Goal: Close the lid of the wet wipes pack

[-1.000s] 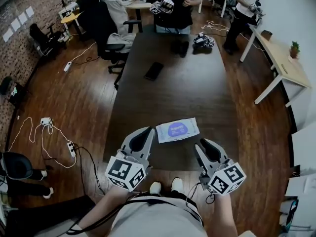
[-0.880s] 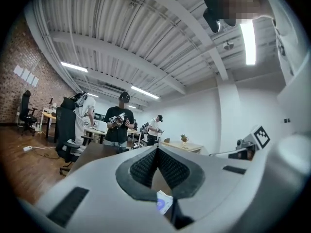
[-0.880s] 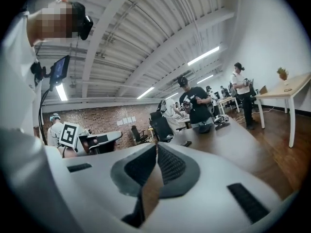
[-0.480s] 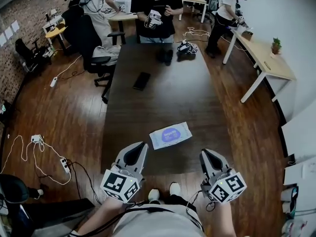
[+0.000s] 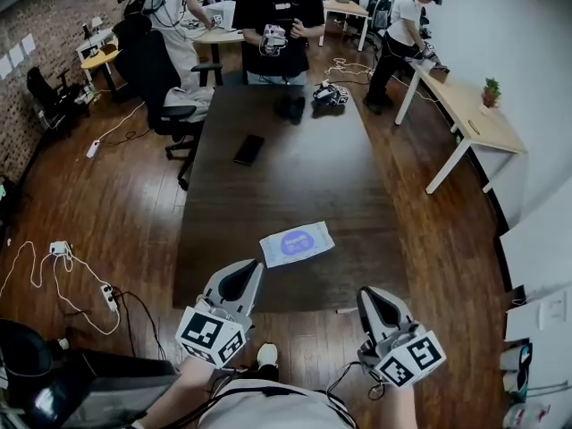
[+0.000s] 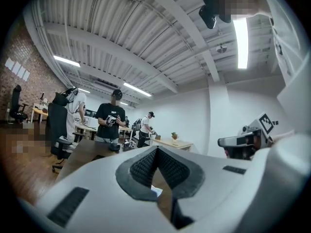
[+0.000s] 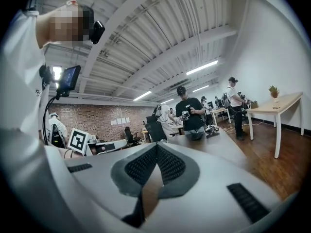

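The wet wipes pack, white with a blue oval lid patch on top, lies flat near the front edge of the dark table. Its lid looks flat against the pack. My left gripper hangs at the table's near edge, a short way in front and left of the pack, its jaws shut and holding nothing. A sliver of the pack shows between its pads. My right gripper is off the table's front edge, right of the pack, shut and empty.
A black phone lies mid-table. Dark items and another gripper device sit at the far end, where a person in black stands. An office chair is left, a light table right, cables on the floor.
Both grippers have drawn back toward me, away from the pack, the right one past the table's front edge. The pack stays where it lay.
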The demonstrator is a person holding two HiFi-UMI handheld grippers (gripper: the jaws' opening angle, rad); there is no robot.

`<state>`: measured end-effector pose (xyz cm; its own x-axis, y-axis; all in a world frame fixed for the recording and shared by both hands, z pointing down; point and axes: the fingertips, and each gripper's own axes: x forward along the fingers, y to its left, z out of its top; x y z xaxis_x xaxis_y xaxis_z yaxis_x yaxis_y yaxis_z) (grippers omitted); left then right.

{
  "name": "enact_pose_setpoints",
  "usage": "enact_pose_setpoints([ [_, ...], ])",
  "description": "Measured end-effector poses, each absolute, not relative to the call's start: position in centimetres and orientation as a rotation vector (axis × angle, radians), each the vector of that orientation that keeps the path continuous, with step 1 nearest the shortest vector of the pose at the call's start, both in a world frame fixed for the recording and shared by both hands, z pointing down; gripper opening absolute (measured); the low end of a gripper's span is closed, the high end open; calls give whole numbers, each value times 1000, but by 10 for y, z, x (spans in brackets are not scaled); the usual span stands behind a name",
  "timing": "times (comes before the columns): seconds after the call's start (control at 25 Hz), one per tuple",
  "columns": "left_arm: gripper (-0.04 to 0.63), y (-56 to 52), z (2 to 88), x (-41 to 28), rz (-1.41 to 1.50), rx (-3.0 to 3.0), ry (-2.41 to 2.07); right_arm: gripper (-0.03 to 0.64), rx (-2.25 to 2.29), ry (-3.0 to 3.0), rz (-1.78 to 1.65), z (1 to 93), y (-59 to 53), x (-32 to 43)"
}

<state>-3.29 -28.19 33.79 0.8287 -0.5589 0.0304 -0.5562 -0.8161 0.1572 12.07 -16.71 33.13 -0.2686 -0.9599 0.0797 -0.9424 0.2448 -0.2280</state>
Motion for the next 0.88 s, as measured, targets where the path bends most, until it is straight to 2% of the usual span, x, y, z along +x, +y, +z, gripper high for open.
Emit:
enact_pose_setpoints([
  [0.44, 0, -117, 328, -26, -78, 2873, -963, 8, -1835, 2393, -304, 344, -3, 136],
  [0.88, 0, 60, 328, -51, -42, 2854, -1028, 8, -1759, 2390, -280, 337, 155, 126],
])
